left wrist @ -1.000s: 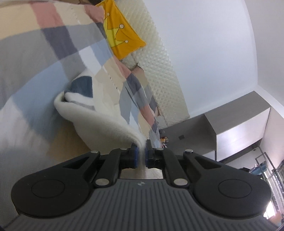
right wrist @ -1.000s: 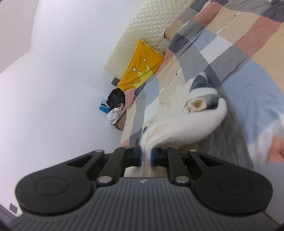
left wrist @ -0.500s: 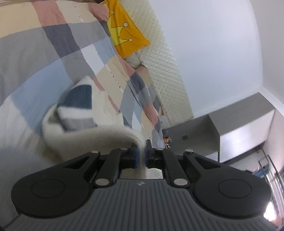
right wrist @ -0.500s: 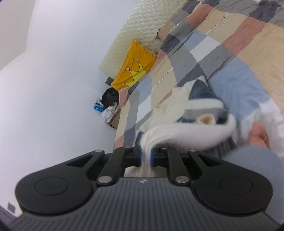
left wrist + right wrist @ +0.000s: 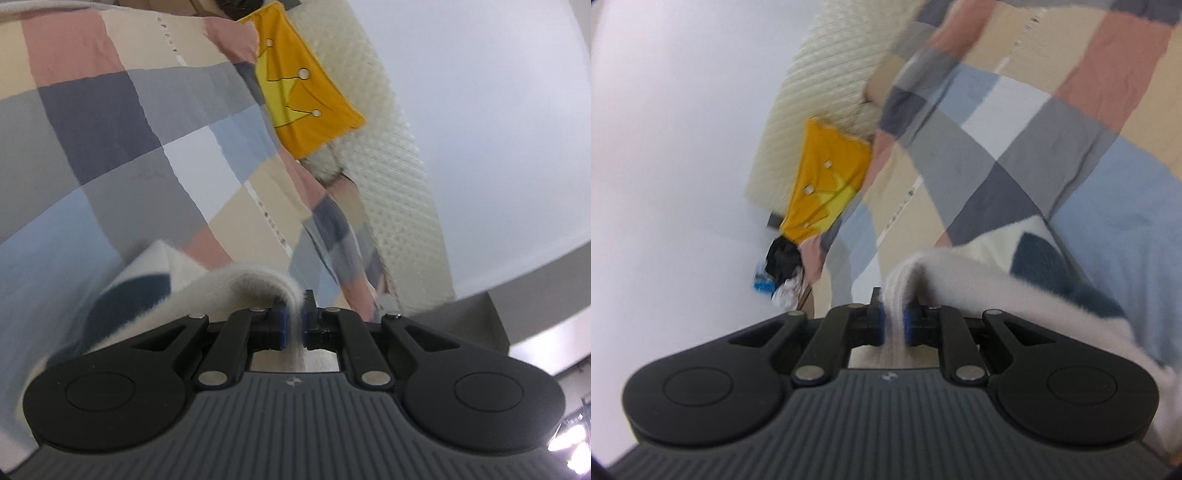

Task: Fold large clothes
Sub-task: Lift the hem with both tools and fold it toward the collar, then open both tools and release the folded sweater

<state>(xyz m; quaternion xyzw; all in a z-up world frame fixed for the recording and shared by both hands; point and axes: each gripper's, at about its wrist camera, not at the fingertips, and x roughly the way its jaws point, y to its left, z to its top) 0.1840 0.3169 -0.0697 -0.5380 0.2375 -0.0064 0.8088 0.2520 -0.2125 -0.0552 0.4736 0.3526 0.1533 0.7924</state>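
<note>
Between the blue-padded fingers of the left gripper (image 5: pixel 293 321) runs a thin fold of fuzzy white fabric, pinched so that only a narrow strip shows between the pads. This is an edge of the sweater (image 5: pixel 192 291), a cream-white knit with dark teal-blue blocks. From the pinch the cloth arches up over the left finger and falls away to the left and down, where it passes behind the gripper's black body and is cut off from sight.

The right gripper (image 5: pixel 894 325) clamps the same garment (image 5: pixel 997 273) in the same way: a ribbed white band stands upright between its blue pads, the fingers closed narrowly on it. From there the knit spreads to the right, showing a teal patch, and drops behind the gripper housing toward the lower right edge, blurred by motion.

The sweater hangs over a bedspread (image 5: pixel 147 140) checked in grey, pale blue, pink, beige and white; whether its lower part touches the bedspread cannot be told, since the housings hide it. Farther out a yellow cushion (image 5: pixel 299 99) with a crown design leans against a cream quilted headboard (image 5: pixel 391 155), with a white wall (image 5: pixel 498 129) behind. In the right wrist view the cushion is smeared, and a dark heap of clothes (image 5: pixel 783 266) beside the bed is too blurred to make out.
</note>
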